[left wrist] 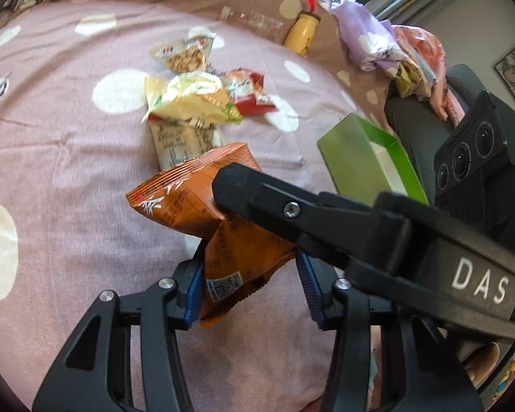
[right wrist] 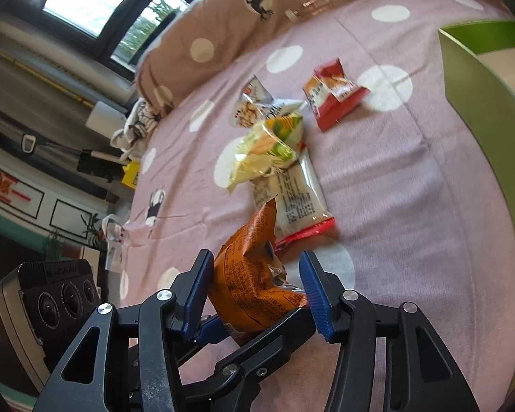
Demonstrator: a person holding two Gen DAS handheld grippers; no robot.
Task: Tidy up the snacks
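An orange snack packet [left wrist: 202,202] hangs above the pink dotted bedspread [left wrist: 68,158]. My right gripper reaches in from the right in the left wrist view, and its black finger [left wrist: 257,189] lies across the packet's upper part. My left gripper [left wrist: 250,288] is open, its blue pads on either side of the packet's lower end. In the right wrist view the packet [right wrist: 254,281] sits between the blue pads of my right gripper [right wrist: 255,292], which stand apart around it. A pile of other snack packets [left wrist: 195,99] lies further back.
A green open box [left wrist: 367,158] sits on the bed to the right, and also at the right edge of the right wrist view [right wrist: 480,79]. A yellow bottle [left wrist: 302,32] and clear bottle lie by the brown pillow. A bag-laden black chair [left wrist: 415,127] stands right.
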